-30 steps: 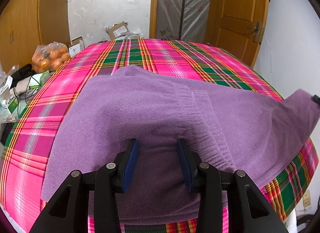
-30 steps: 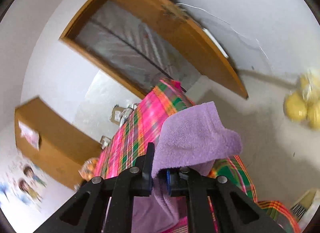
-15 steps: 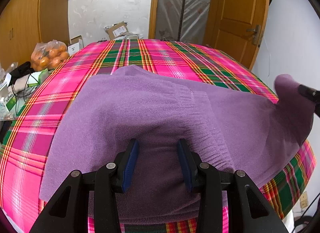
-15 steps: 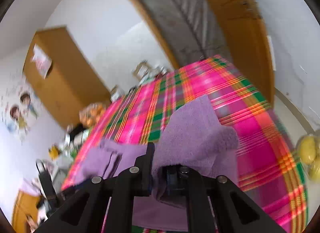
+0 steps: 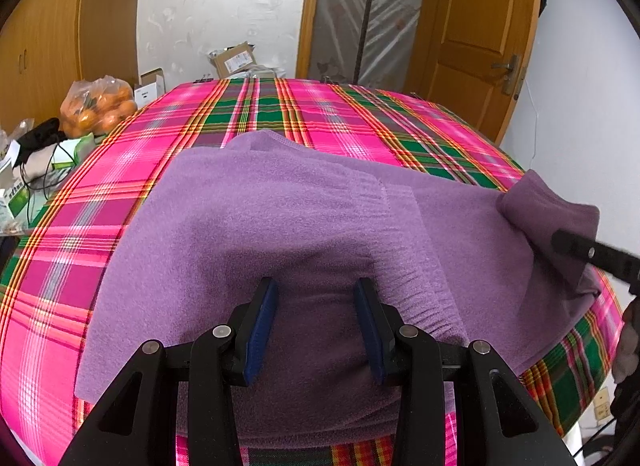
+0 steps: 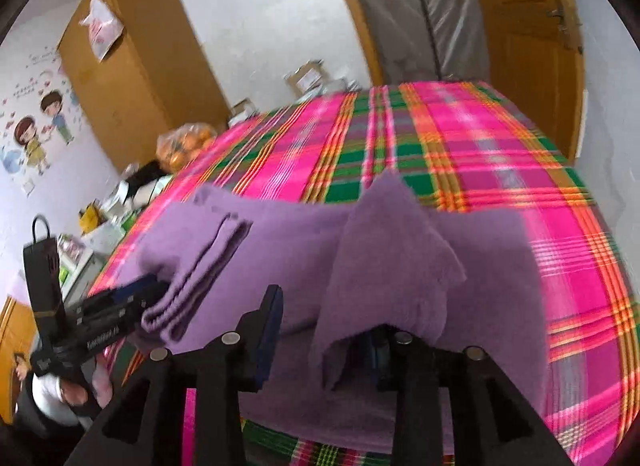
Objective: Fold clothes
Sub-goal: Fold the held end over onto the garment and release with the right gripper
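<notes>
Jaws of the right gripper [image 6: 324,342] are opening, and a flap of the purple sweater [image 5: 256,234] is draping over one finger instead of being pinched. Nearby, the left gripper [image 5: 316,330] is hovering with its pads apart over the garment's near edge, clamping nothing. Garment is lying spread across the near half of the plaid-covered bed [image 5: 304,113], one sleeve already folded over the body. Fabric is reading as soft, thick fleece: light, limp, not slippery, and likely to sag wherever it is unsupported (a hold on the ribbed hem or a corner looks safest). Beyond it, the far half of the cover is lying bare. Along the bed's far-left side a bag of oranges [image 5: 98,105] and cardboard boxes [image 5: 234,59] are sitting clear of the work, obstructing nothing.
</notes>
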